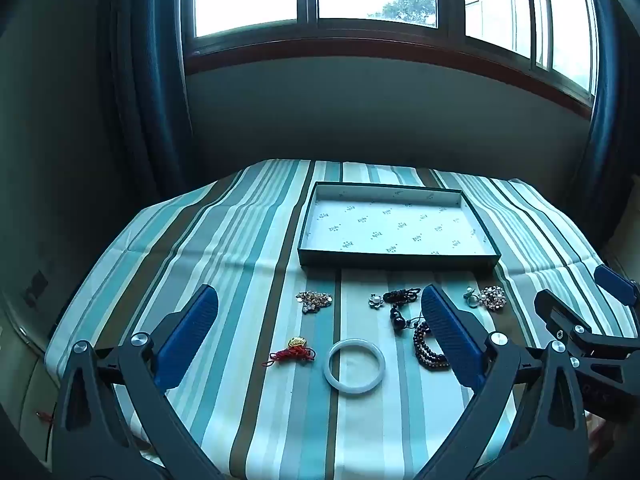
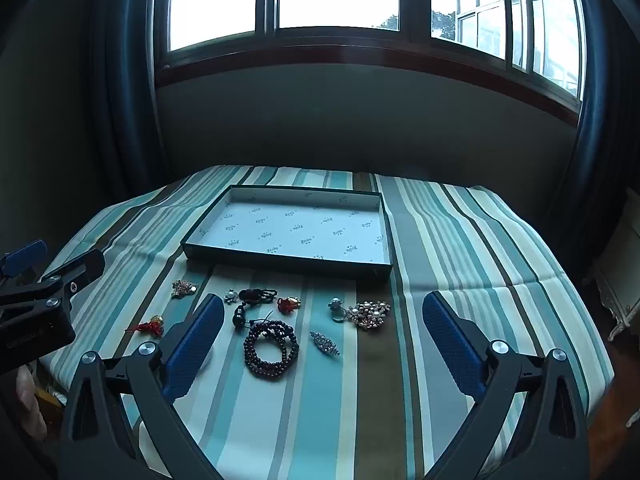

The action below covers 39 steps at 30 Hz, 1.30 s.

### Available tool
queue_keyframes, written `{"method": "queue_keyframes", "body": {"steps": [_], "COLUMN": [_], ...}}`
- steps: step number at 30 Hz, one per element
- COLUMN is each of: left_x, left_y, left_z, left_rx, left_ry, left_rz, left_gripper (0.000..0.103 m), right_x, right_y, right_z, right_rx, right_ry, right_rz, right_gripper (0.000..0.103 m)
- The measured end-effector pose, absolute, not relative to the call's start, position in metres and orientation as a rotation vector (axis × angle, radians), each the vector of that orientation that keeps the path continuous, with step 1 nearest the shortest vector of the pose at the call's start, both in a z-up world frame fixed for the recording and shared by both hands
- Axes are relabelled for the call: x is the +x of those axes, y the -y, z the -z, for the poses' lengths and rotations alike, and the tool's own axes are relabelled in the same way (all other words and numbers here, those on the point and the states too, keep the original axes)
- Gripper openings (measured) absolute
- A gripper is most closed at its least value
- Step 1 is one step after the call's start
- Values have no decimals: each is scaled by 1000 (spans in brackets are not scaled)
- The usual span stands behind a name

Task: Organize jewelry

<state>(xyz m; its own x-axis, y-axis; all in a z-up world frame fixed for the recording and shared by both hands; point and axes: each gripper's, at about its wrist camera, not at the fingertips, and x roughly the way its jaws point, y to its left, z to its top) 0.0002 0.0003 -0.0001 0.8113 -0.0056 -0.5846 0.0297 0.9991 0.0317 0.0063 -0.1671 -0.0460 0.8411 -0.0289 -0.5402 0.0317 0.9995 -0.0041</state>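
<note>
We find only two places with any print. The white paper lining of the shallow dark-green rectangular cardboard tray [image 1: 400,258] carries a small dark logo repeated in staggered rows, each a short word with a few dots beside it; the letters are too small and blurred for us to read in either wrist view. On the black body of the left hand-held gripper [image 2: 60,262], seen at the left edge of the right wrist view, there is a line of pale lettering, perhaps a brand name, but we cannot make it out.
</note>
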Motion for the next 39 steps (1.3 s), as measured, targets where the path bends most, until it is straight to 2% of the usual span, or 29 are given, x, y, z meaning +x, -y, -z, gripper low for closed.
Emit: {"method": "queue_keyframes", "body": {"steps": [39], "left_x": [-7], "left_y": [1], "left_z": [-11], "left_rx": [32], "left_ry": [-618], "left_rz": [30], "left_gripper": [101], "right_x": [-2], "right_y": [165], "right_z": [37], "right_rx": [-5], "right_ry": [-547], "right_rz": [20], "right_gripper": [99]}}
